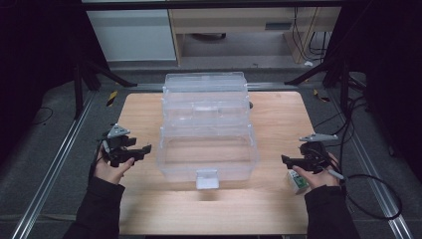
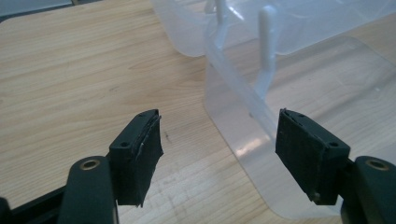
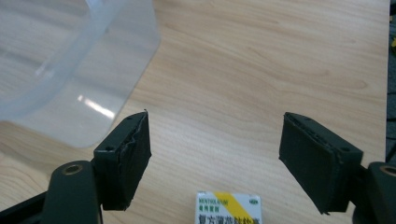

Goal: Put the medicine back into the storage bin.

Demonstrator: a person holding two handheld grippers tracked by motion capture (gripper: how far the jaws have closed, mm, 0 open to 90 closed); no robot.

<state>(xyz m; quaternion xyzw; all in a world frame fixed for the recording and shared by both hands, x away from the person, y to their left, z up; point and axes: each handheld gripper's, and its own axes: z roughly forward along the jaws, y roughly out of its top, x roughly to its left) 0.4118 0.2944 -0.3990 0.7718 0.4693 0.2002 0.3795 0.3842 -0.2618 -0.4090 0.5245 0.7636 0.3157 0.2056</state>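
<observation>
Both grippers, left and right, had jaws wide, holding nothing. Between them a clear box stood mid-desk. A carton lay near the right edge.

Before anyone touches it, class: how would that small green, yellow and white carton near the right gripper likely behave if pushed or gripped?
The small carton looks light, so a push would probably slide it along the wooden table. It lies flat, so rolling seems unlikely. Thin card may dent if the right gripper squeezes hard.

Clear box; pale wood table; white-green-yellow carton
</observation>
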